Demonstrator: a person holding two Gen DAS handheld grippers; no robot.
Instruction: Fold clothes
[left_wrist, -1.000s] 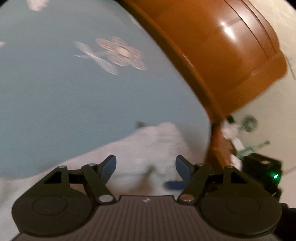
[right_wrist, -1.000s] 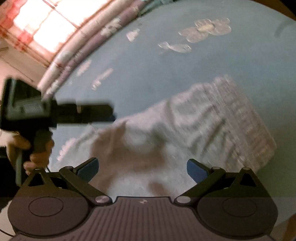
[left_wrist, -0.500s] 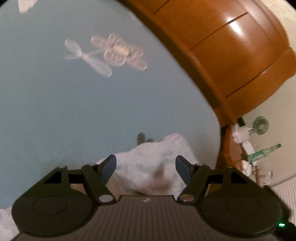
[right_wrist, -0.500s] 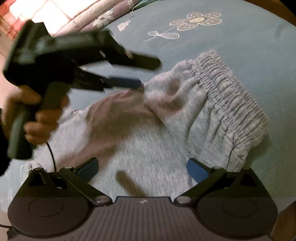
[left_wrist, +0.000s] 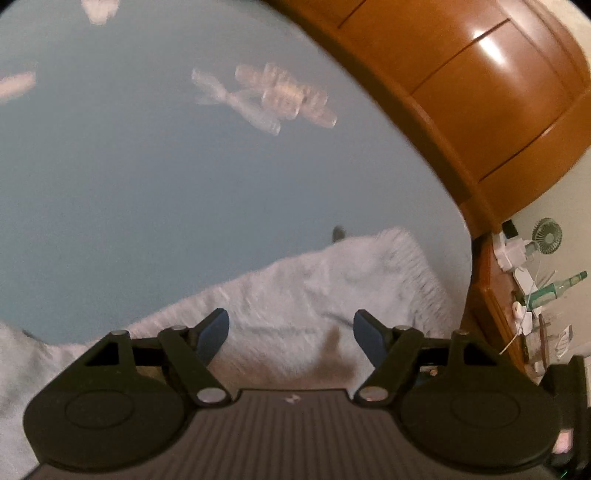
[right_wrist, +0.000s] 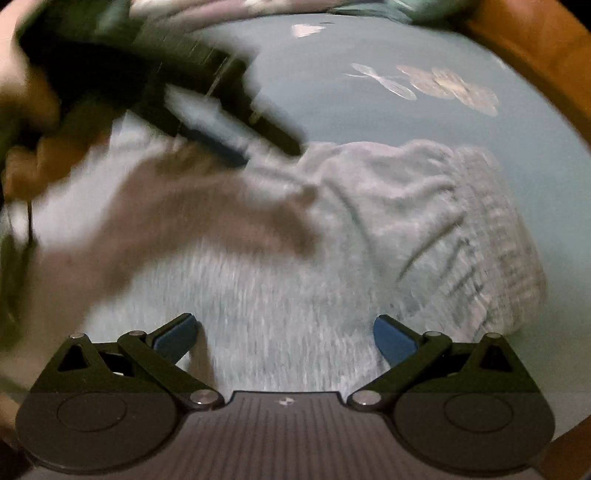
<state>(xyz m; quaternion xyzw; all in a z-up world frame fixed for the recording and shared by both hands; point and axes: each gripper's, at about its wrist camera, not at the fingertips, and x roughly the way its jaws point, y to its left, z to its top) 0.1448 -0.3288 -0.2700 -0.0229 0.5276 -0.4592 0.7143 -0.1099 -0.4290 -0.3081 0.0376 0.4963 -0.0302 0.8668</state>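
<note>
A: Left gripper (left_wrist: 290, 334) over the near part of the grey pants (left_wrist: 317, 295), jaws spread, nothing pinched. Just been opening a touch, cloth under the gap but untouched by the blue pads (left_wrist: 212, 334).

B: Seen from the right side too: same gripper (right_wrist: 269, 147) slanting in from upper left, held by a hand (right_wrist: 33, 147), badly blurred. Casting a brown shadow (right_wrist: 207, 221) over the fabric.

A: Pants spread flat on the blue sheet (left_wrist: 147, 177), elastic waistband (right_wrist: 495, 236) bunched at the right end. Pale flower print (left_wrist: 280, 96) further up the sheet, well apart from the cloth.

B: Right gripper (right_wrist: 284, 338) low over the middle of the pants, jaws released, wide gap, only grey knit showing between them. Pressing on nothing.

A: Wooden headboard (left_wrist: 480, 96) curving along the right edge, glossy. Past it a nightstand (left_wrist: 491, 306) with a small fan (left_wrist: 548, 236) and a green bottle (left_wrist: 561, 286).

B: Too much smear to tell whether the left fingertips touch the cloth. Waistband near the sheet's right edge, beside the headboard.
</note>
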